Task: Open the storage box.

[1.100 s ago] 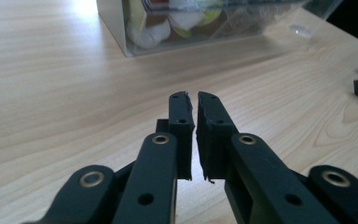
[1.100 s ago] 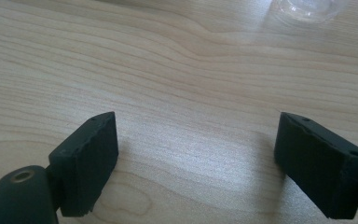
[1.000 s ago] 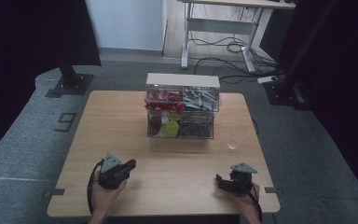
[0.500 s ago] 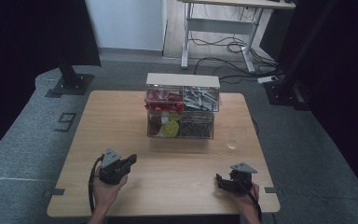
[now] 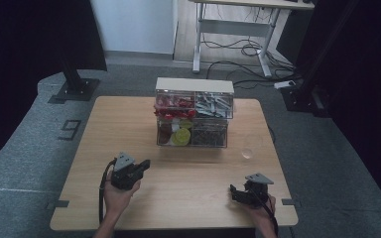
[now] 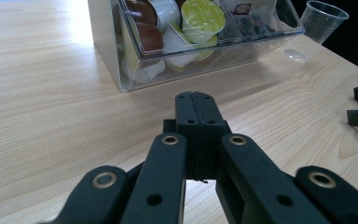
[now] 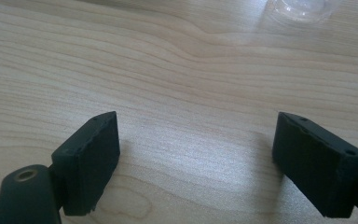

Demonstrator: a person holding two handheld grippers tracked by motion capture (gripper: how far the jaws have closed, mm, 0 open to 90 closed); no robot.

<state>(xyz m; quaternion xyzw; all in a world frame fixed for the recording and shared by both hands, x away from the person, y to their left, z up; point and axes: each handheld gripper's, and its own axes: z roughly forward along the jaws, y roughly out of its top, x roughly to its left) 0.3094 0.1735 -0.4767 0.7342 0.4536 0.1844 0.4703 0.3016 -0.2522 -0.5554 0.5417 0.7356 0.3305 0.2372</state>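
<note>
1. The left gripper (image 5: 141, 165) has just pressed its jaws together on nothing; little else has moved.
2. The right gripper (image 7: 196, 154) gapes, lower right.
3. Clear organizer (image 5: 193, 113), centre, holds coffee pods (image 6: 202, 14).
4. Plastic cup (image 5: 248, 153) stands beside it.

Ahead of the left hand-held gripper (image 6: 198, 109), the clear organizer box (image 6: 200, 56) is cut off by the top edge of the left gripper view, its upper drawers out of frame. Beyond it to the right, the plastic cup (image 6: 324, 18) loses its base behind the tabletop (image 6: 46, 107) edge. In the right gripper view, the cup beyond the right hand-held gripper (image 7: 196, 140) is cropped and blurred. From the high view, the drawers' contents are too small to identify.
</note>
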